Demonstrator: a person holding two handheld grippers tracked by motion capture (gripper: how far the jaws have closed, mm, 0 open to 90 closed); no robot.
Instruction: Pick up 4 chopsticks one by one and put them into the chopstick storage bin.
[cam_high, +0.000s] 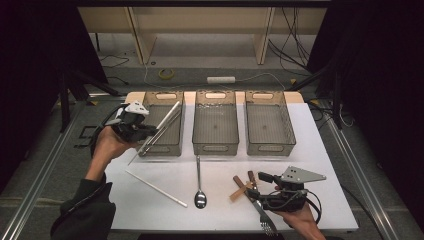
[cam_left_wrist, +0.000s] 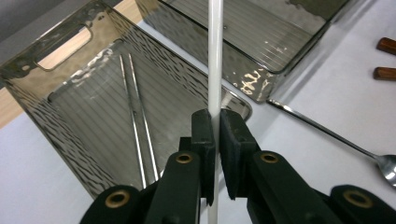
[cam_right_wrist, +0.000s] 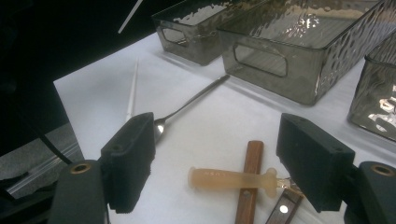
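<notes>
My left gripper (cam_high: 149, 132) is shut on a white chopstick (cam_high: 167, 116), held at a slant over the near left corner of the left tray (cam_high: 172, 149). In the left gripper view the pads (cam_left_wrist: 204, 128) pinch the white chopstick (cam_left_wrist: 215, 56) above the tray (cam_left_wrist: 60, 77), where two thin metal chopsticks (cam_left_wrist: 139, 130) lie. A second white chopstick (cam_high: 156, 188) lies on the table. My right gripper (cam_high: 258, 186) stands open near the front right, over crossed utensils (cam_high: 246, 187). In its own view the gripper (cam_right_wrist: 222, 156) frames a beige handle (cam_right_wrist: 231, 178) and a wooden handle (cam_right_wrist: 251, 186).
Three clear grey trays stand in a row at the back; the middle tray (cam_high: 215, 148) and right tray (cam_high: 270, 148) hold nothing I can see. A metal spoon (cam_high: 199, 187) lies in the table's middle. A fork (cam_high: 265, 220) lies near the front edge.
</notes>
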